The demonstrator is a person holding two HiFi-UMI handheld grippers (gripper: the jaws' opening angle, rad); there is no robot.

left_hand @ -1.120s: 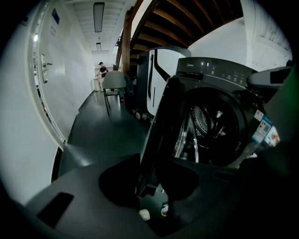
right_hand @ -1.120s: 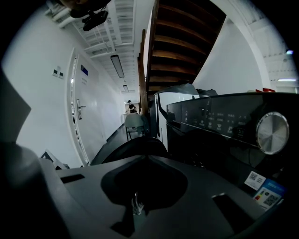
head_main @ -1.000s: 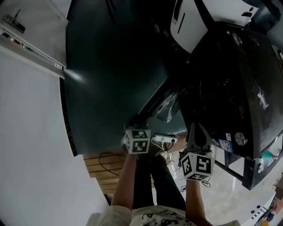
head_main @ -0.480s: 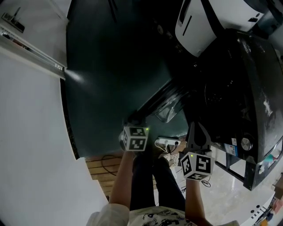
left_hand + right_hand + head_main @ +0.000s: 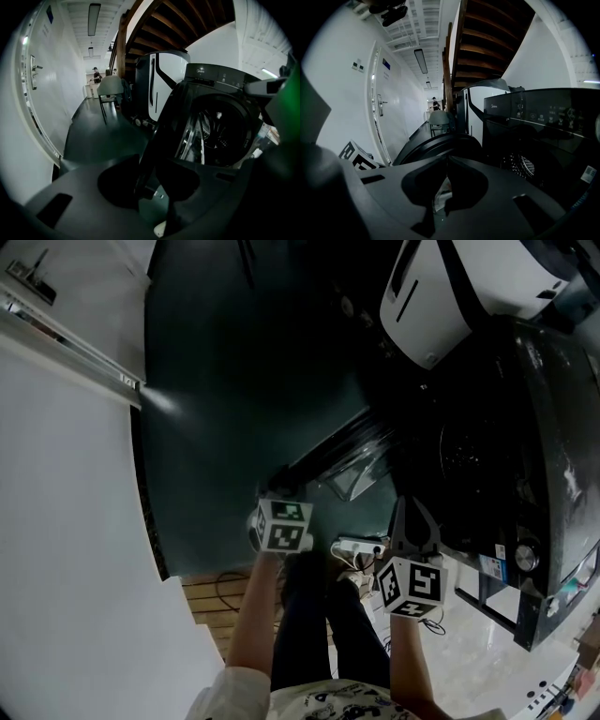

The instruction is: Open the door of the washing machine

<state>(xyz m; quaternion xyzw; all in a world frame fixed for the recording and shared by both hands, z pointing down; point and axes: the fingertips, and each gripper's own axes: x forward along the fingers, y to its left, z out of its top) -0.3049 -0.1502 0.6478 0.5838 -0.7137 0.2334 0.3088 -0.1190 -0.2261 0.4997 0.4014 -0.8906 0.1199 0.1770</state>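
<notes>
The dark washing machine [image 5: 506, 456] stands at the right of the head view with its round door [image 5: 328, 457] swung out to the left, the glass bowl [image 5: 354, 474] showing. My left gripper [image 5: 279, 487] is shut on the door's outer rim. In the left gripper view that rim [image 5: 164, 122] runs between the jaws of my left gripper [image 5: 150, 176], and the open drum [image 5: 220, 136] lies to the right. My right gripper [image 5: 405, 509] hangs in front of the machine, beside the door, with its jaws closed on nothing. In its own view my right gripper [image 5: 445, 161] looks over the door [image 5: 436, 145].
A white appliance [image 5: 450, 287] stands beyond the machine. A white wall with a door [image 5: 56, 521] runs along the left. On the floor by the person's legs lie a power strip [image 5: 361, 547] with cables and a wooden pallet [image 5: 211, 592]. A chair [image 5: 110, 89] stands down the corridor.
The left gripper has moved up and left in the head view with the door rim in it, and the door has swung wider. The right gripper has drifted slightly left.
</notes>
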